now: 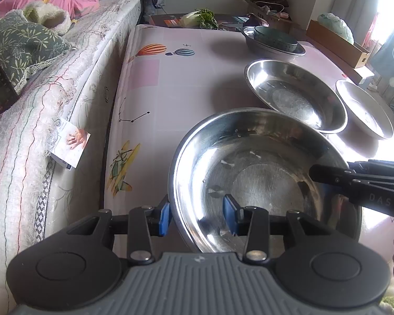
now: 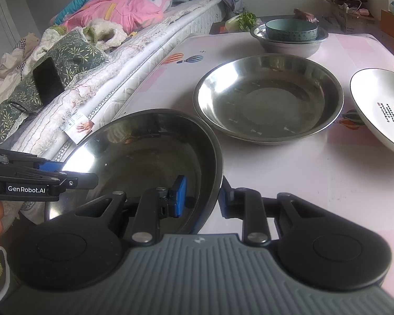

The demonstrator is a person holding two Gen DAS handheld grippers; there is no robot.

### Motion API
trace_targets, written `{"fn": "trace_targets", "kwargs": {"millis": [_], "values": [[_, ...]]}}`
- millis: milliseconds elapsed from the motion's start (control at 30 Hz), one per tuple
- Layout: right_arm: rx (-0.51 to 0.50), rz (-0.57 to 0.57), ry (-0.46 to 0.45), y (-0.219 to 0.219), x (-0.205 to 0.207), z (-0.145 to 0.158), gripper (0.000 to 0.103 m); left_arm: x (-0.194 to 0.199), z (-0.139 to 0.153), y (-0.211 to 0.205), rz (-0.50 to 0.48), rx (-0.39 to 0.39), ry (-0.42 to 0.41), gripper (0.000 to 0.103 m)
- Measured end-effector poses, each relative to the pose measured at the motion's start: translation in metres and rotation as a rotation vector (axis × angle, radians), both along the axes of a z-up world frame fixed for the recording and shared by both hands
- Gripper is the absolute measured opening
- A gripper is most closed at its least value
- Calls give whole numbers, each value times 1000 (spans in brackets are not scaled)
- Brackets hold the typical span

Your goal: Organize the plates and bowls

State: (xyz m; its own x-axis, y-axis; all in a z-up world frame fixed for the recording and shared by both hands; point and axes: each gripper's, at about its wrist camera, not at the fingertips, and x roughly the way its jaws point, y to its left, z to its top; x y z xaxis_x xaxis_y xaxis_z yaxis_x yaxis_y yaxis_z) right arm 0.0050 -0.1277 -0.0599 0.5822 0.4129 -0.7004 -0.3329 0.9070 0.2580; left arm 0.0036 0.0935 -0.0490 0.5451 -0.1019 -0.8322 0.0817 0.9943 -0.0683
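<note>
A large steel bowl point(image 1: 262, 183) point(image 2: 144, 157) hangs near the table's front edge, gripped from both sides. My left gripper point(image 1: 197, 216) is shut on its left rim, one blue pad outside and one inside. My right gripper point(image 2: 201, 198) is shut on the right rim in the same way. Behind it, a second steel bowl point(image 1: 296, 97) point(image 2: 268, 97) sits on the table. A white printed plate point(image 1: 365, 110) point(image 2: 380, 110) lies to that bowl's right. At the back, a teal bowl point(image 1: 275, 38) point(image 2: 291, 30) rests inside another steel bowl point(image 1: 273, 50) point(image 2: 286, 47).
The table point(image 1: 170, 92) wears a pink cloth with balloon prints. A bed point(image 1: 52, 105) piled with bedding runs close along its left side, with a phone point(image 2: 48, 78) on a pillow. Greens point(image 1: 202, 18) and cardboard boxes point(image 1: 336, 42) line the far edge.
</note>
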Motion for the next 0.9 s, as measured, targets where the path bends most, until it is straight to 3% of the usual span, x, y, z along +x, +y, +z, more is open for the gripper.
{"fn": "trace_targets", "kwargs": {"millis": [900], "values": [[4,-6,-8,-3,-2,5,26,-1,2,-2,-4,1,-7,41]]}}
